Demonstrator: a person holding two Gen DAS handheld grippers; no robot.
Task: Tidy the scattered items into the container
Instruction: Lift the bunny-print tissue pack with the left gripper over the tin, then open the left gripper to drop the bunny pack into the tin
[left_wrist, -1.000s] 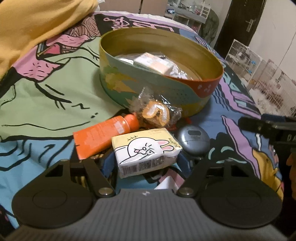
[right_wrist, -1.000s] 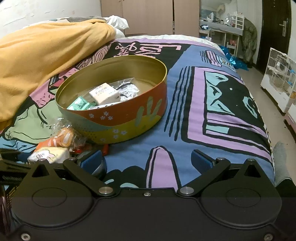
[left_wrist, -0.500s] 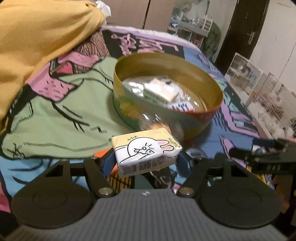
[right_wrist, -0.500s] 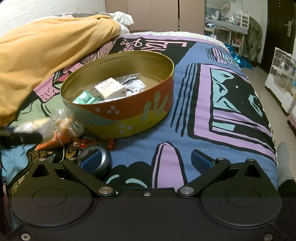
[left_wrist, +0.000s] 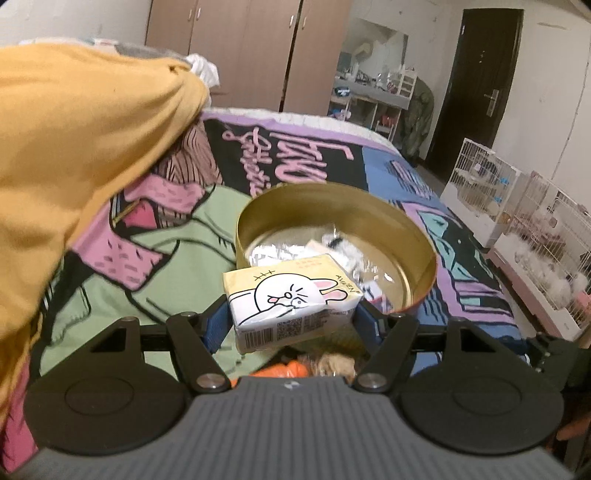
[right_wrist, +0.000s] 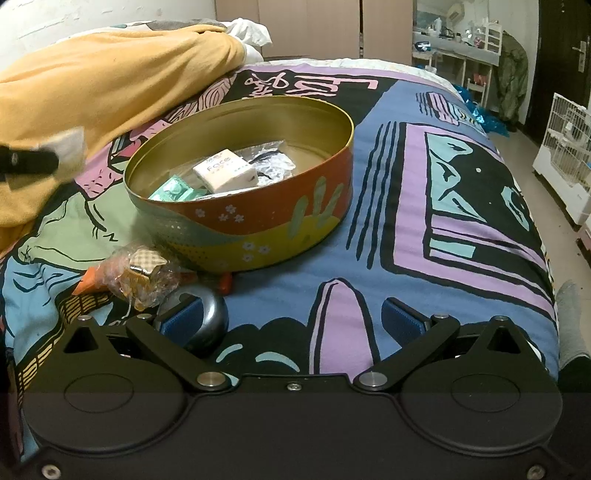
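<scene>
1. Two views are on record. The left wrist view shows the left gripper (left_wrist: 291, 317) with its fingers (left_wrist: 216, 325) clamped on one tissue pack (left_wrist: 291, 299), printed with a cartoon rabbit, held in the air in front of the near rim of the round tin (left_wrist: 424, 266).
2. One item only in that view lies below the pack: an orange tube (left_wrist: 284, 369), partly hidden.
3. The right wrist view alone shows the tin's painted outer wall and its contents clearly: one white pack marked "Face" (right_wrist: 224, 174), one green packet (right_wrist: 173, 190) and one clear plastic wrapper (right_wrist: 273, 164).
4. Three loose items lie on the bed cover (right_wrist: 461, 221) just beside the tin in that view: one wrapped snack (right_wrist: 142, 275), the orange tube's edge beneath it, and one grey round device (right_wrist: 207, 325).
5. The right gripper (right_wrist: 291, 321) has its fingers standing wide apart, with nothing pressed between them; the left finger overlaps the grey device, contact not determinable.
6. The left gripper appears at the far left edge of the right view, blurred.
7. One yellow blanket (right_wrist: 110, 74) lies heaped behind the tin.
</scene>
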